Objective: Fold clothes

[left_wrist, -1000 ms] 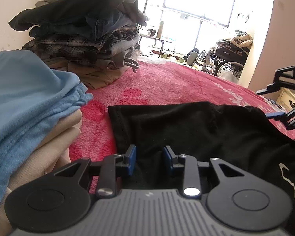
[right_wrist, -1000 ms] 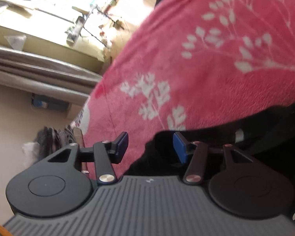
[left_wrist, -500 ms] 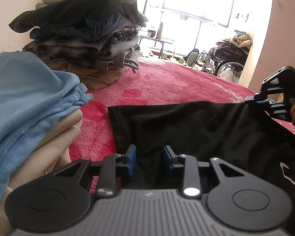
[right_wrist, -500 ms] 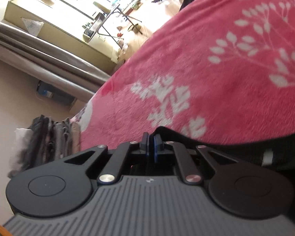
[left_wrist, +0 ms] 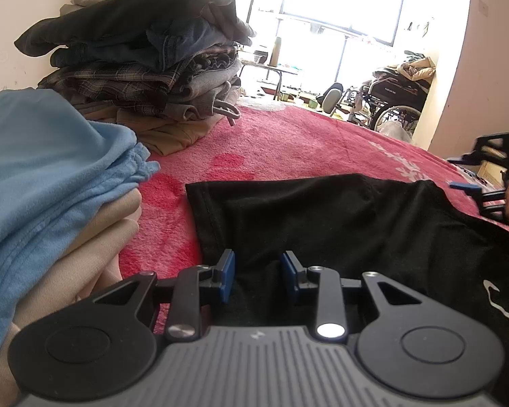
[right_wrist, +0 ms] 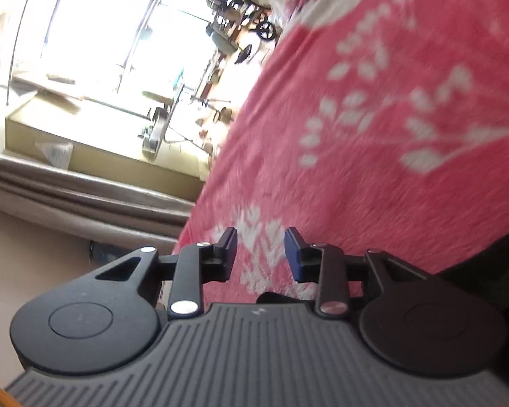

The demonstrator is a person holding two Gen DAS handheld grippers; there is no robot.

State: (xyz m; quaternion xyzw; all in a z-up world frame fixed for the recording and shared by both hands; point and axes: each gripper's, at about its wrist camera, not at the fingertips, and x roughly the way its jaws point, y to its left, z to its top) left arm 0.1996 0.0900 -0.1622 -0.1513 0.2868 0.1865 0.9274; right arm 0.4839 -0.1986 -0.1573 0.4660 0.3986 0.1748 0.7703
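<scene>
A black T-shirt (left_wrist: 339, 217) with white lettering at its right side lies flat on the red flowered blanket (left_wrist: 275, 146). My left gripper (left_wrist: 257, 273) is open, its blue pads low over the shirt's near left part. My right gripper (left_wrist: 485, 176) shows at the far right edge of the left wrist view, over the shirt's far right corner. In the right wrist view my right gripper (right_wrist: 260, 252) is open and empty above the blanket (right_wrist: 390, 118), with a bit of the black shirt (right_wrist: 485, 271) below and to its right.
A tall stack of folded clothes (left_wrist: 146, 68) stands at the back left. A nearer pile with a light blue garment (left_wrist: 47, 169) on beige ones sits close on my left. Beyond the bed are a window, a small table and a wheelchair (left_wrist: 390, 101).
My right gripper shut on the shirt's far corner half a second ago, and has now opened and drawn clear of it. My left gripper has stayed put and open.
</scene>
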